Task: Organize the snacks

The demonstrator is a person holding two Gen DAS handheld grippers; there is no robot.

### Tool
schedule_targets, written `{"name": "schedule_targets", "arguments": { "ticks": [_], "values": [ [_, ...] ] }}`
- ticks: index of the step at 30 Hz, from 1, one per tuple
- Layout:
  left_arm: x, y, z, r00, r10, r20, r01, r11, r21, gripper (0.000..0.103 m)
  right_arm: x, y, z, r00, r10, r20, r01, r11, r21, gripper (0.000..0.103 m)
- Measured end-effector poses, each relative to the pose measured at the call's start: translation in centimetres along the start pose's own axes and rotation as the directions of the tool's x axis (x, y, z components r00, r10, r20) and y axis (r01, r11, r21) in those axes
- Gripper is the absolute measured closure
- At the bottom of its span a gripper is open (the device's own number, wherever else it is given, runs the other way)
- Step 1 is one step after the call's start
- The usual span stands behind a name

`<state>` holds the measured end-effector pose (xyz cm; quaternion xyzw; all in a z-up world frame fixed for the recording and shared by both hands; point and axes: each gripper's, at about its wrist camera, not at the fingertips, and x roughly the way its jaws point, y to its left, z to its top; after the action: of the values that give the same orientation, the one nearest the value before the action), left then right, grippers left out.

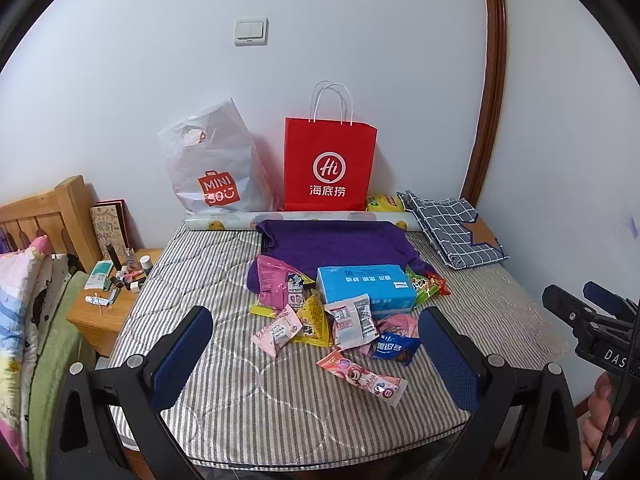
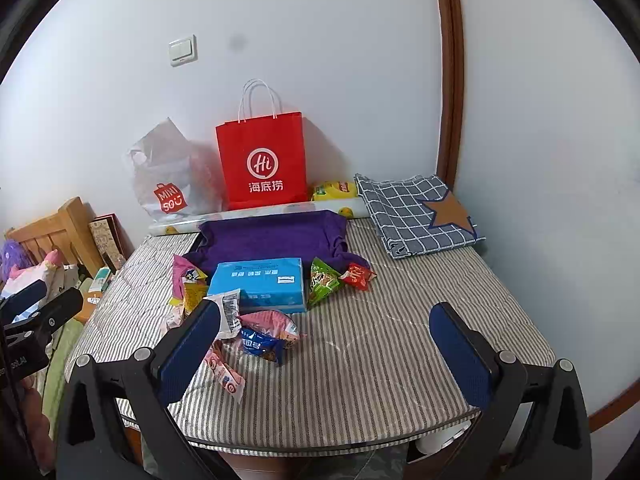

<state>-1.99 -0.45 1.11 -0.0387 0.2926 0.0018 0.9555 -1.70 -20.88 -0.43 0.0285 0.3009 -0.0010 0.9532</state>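
- Striped grey-and-white mattress (image 1: 224,392) carries everything in the left wrist view: the snacks (image 1: 344,324) lie in a loose pile in the middle, just in front of a light blue box (image 1: 366,288) and a purple cloth (image 1: 336,244).
- The left hand-held gripper (image 1: 316,344) hangs released and empty above the near edge, fingers spread to either side of the pile.
- The long pink packet (image 1: 362,376) lies nearest the near edge and apart from the heap; it looks the easiest first pick, taken across its narrow width.
- A red paper bag (image 1: 330,164) and a white plastic bag (image 1: 214,168) stand against the wall at the far edge; either is probably the place to put things.
- In the right wrist view, the right hand-held gripper (image 2: 324,356) is also released and empty, over the near edge.
- The mattress's right half is bare right out to its right edge, giving open room to sort; a checked cloth (image 2: 416,212) fills the far right corner.
- A green packet (image 2: 322,280) and a red packet (image 2: 358,276) sit right of the box.
- The left edge drops off toward a nightstand; keep packets away from it.
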Motion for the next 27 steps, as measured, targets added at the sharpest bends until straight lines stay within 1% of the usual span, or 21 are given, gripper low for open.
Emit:
{"name": "schedule_targets", "arguments": {
  "ticks": [14,18,21,24,27],
  "values": [
    [0.0,-0.1,-0.1,1.000,-0.009,-0.002,0.009,1.000,-0.002,0.000,-0.2,0.1,-0.2,1.000,-0.002,0.004,0.002,1.000,-0.004,0.000],
    [0.1,-0.1,-0.1,1.000,0.008,-0.005,-0.008,1.000,0.003,0.000,-0.2,0.1,-0.1,1.000,-0.006,0.009,0.006,1.000,-0.003,0.000],
    [0.3,0.0,-0.1,1.000,0.008,-0.008,-0.008,1.000,0.003,0.000,0.1,0.1,-0.1,1.000,0.012,-0.010,-0.012,1.000,0.002,0.000],
    [0.6,0.2,-0.2,1.000,0.010,-0.022,-0.010,1.000,-0.006,0.000,0.4,0.2,-0.1,1.000,0.009,-0.009,-0.009,1.000,0.007,0.000],
    [1.4,0.4,-0.5,0.999,0.013,-0.039,-0.013,1.000,-0.008,0.000,1.0,0.5,-0.4,1.000,0.024,-0.007,-0.024,1.000,-0.011,0.000]
  ]
}}
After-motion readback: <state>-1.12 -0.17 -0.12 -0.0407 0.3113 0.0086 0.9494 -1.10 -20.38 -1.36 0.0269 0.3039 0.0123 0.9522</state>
